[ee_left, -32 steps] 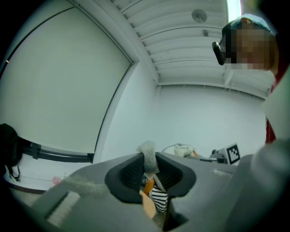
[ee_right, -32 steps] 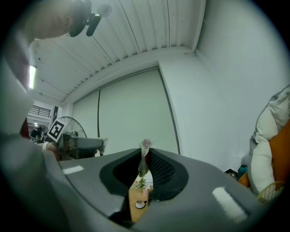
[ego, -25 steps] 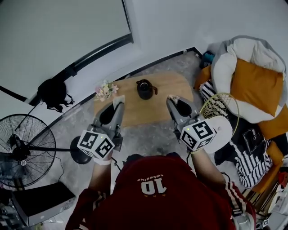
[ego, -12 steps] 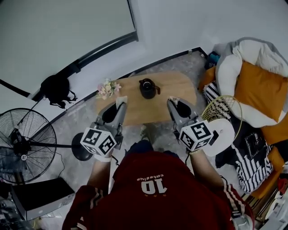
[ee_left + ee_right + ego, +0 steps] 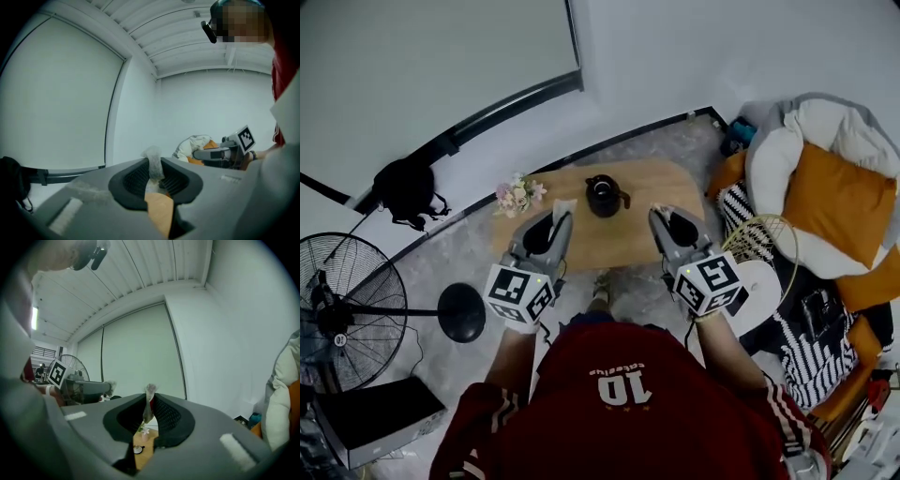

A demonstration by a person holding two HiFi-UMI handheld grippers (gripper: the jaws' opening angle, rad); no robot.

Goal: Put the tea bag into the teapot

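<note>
1. Left gripper [image 5: 561, 217] is clenched on the tea bag [image 5: 152, 159]. The pale, papery pouch sits pinched between the two pads, and its top pokes up past the jaw tips.
2. The right gripper [image 5: 661, 212] is also clamped, on a thin pale strip [image 5: 148, 404] with a touch of red. Whether this is the bag's tag, its string or a scrap of wrapper is too small to tell.
3. Both grippers are held up and point roughly level over the near edge of the table [image 5: 652, 178], one on either side of the teapot [image 5: 603, 194]. The bag is near the pot but not yet above it.
4. The dark teapot stands on the far half of the wooden table, with a small bunch of flowers [image 5: 517, 193] at the table's left end.
5. Judged from this, the step in hand is carrying the bag to the pot, and the drop itself is not yet done.
6. The next move calls for the left gripper to bring the bag right above the pot's mouth, tip it downward and let go. Whether a lid covers the mouth cannot be made out, so that needs checking first.
</note>
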